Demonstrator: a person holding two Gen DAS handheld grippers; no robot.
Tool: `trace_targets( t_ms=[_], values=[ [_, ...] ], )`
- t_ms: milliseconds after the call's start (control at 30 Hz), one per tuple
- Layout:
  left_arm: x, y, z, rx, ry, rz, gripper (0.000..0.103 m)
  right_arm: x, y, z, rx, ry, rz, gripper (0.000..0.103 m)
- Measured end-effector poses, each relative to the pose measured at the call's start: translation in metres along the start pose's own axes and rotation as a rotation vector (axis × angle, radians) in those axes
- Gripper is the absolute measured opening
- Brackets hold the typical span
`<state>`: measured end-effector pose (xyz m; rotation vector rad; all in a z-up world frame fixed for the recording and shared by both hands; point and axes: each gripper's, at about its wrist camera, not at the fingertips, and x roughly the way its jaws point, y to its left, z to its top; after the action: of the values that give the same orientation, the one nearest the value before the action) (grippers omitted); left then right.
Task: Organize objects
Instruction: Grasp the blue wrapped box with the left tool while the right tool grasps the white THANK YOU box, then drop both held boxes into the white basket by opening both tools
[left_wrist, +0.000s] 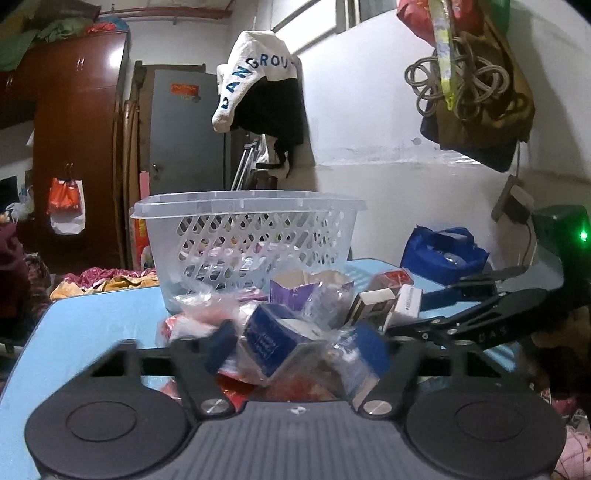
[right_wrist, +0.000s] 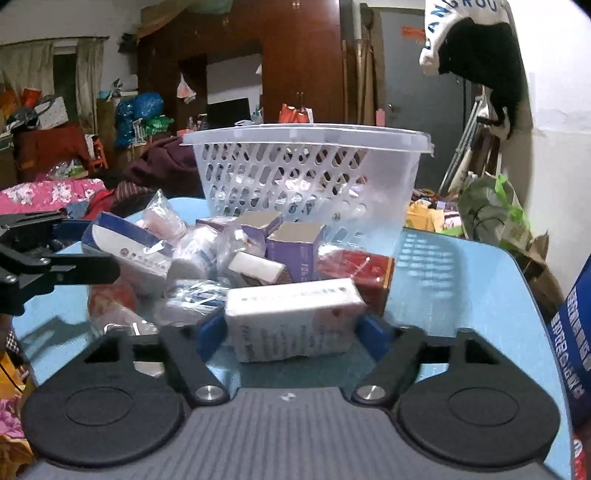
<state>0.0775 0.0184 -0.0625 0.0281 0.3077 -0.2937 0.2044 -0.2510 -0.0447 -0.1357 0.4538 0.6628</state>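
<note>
A pile of small boxes and plastic-wrapped packets lies on a light blue table (left_wrist: 92, 314) in front of a clear plastic basket (left_wrist: 243, 236), which also shows in the right wrist view (right_wrist: 310, 177). My left gripper (left_wrist: 295, 343) has its blue pads on either side of a blue and white box (left_wrist: 273, 339) wrapped in clear plastic. My right gripper (right_wrist: 291, 325) is closed on a white box (right_wrist: 291, 317) at the near edge of the pile. The right gripper also shows in the left wrist view (left_wrist: 424, 325). A purple open box (right_wrist: 295, 251) and a red box (right_wrist: 362, 273) lie behind the white box.
A blue bag (left_wrist: 443, 251) stands at the table's back right by the white wall. Clothes and a coiled rope (left_wrist: 461, 85) hang on the wall. A bed with floral cloth (right_wrist: 51, 192) lies left of the table. A wooden wardrobe (left_wrist: 74, 129) stands behind.
</note>
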Motion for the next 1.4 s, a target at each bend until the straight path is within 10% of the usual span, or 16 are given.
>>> trace_targets(
  t_ms=[1167, 1400],
  values=[
    [-0.018, 0.028, -0.006, -0.189, -0.125, -0.040, 0.046, -0.025, -0.024, -0.004, 0.105, -0.117, -0.028, 0.075],
    [-0.014, 0.043, 0.030, -0.232, -0.165, -0.096, 0.046, -0.052, -0.027, 0.038, 0.121, -0.238, -0.013, 0.075]
  ],
)
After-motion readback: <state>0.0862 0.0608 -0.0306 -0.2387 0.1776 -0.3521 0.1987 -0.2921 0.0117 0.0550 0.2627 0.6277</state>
